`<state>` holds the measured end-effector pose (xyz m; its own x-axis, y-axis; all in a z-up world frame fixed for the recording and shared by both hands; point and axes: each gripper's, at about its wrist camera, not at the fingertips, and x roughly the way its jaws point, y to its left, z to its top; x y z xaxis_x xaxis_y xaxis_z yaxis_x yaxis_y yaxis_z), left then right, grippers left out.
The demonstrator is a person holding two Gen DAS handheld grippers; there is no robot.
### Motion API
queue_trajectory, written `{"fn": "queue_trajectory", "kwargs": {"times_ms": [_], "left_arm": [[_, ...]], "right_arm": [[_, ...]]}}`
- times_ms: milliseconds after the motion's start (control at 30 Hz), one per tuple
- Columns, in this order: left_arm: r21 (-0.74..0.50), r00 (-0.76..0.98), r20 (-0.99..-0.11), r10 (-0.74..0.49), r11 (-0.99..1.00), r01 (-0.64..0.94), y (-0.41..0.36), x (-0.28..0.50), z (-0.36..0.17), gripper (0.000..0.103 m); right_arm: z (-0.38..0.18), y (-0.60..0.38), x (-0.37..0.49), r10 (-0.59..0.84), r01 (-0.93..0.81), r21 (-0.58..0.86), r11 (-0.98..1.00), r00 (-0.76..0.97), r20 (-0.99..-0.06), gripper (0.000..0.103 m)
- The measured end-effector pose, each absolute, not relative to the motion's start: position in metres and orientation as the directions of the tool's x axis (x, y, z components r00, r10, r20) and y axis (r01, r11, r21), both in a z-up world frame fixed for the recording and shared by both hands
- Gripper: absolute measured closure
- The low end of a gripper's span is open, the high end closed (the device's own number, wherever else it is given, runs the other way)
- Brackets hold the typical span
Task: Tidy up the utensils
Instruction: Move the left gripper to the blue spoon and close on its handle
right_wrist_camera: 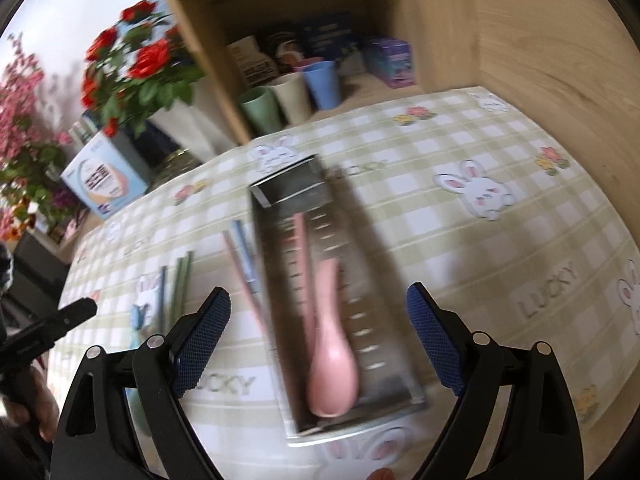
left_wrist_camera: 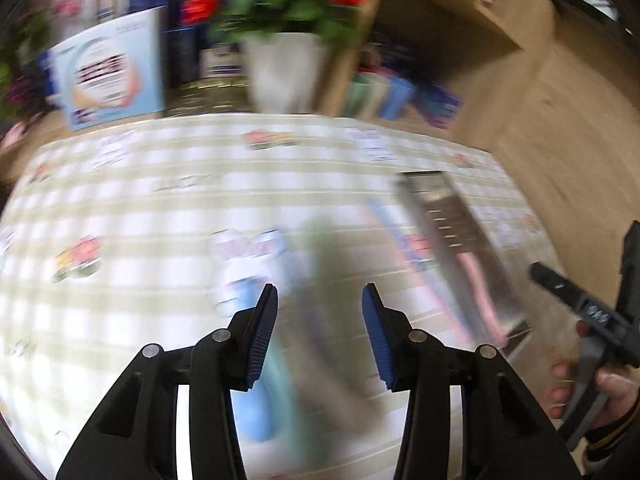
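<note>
Left wrist view: the left gripper (left_wrist_camera: 319, 300) has its jaws parted with nothing between them, above the checked surface (left_wrist_camera: 160, 208). The metal tray (left_wrist_camera: 460, 240) lies blurred at two o'clock.

Right wrist view: the right gripper (right_wrist_camera: 319, 308) holds its jaws wide and empty over the tray (right_wrist_camera: 376, 344), where a pink spoon (right_wrist_camera: 330, 372) lies. Pink and blue chopsticks (right_wrist_camera: 240, 256) lie just beside the tray at ten o'clock.

Pink spoon (right_wrist_camera: 326, 344) lying lengthwise in metal tray (right_wrist_camera: 384, 320) (bowl toward camera); pink chopsticks (right_wrist_camera: 244, 280) just beside tray
</note>
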<state>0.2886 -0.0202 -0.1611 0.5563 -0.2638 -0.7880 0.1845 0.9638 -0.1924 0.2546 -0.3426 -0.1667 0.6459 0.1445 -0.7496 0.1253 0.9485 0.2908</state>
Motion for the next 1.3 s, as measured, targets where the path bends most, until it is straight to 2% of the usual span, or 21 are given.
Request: {"fn": "queue_trajectory", "kwargs": {"times_ms": [167,267,433,633,933,1000,1300], "left_arm": [[-0.173,0.558,-0.807,-0.195,0.981,0.093,0.027,0.278,-0.175,0.060],[-0.171,0.547,-0.817,-0.183,0.983,0.074,0.040,0.272,-0.185,0.060],[-0.162,0.530,-0.828,-0.183,0.983,0.087,0.037,0.269,-0.202,0.060],[-0.136,0.513,-0.838,-0.185,0.982,0.133,0.019,0.265,-0.219,0.060],[-0.130,0.469,-0.861,-0.196,0.977,0.169,0.009,0.267,-0.234,0.062],[-0.128,0.460,-0.866,-0.196,0.976,0.175,0.008,0.272,-0.235,0.069],[-0.182,0.422,-0.876,-0.234,0.970,0.161,0.010,0.278,-0.243,0.069]], "right_arm": [[-0.168,-0.308,0.259,0.198,0.045,0.291,0.956,0.632,-0.750,0.017],[-0.170,-0.293,0.258,0.184,0.030,0.258,0.966,0.622,-0.761,0.017],[-0.177,-0.271,0.252,0.118,0.027,0.169,0.985,0.611,-0.783,0.017],[-0.189,-0.251,0.250,0.138,-0.040,0.140,0.989,0.566,-0.813,0.017],[-0.193,-0.242,0.250,0.150,-0.074,0.131,0.989,0.551,-0.821,0.017],[-0.194,-0.243,0.250,0.151,-0.071,0.134,0.988,0.549,-0.822,0.017],[-0.195,-0.246,0.250,0.150,-0.056,0.142,0.988,0.551,-0.821,0.016]]}}
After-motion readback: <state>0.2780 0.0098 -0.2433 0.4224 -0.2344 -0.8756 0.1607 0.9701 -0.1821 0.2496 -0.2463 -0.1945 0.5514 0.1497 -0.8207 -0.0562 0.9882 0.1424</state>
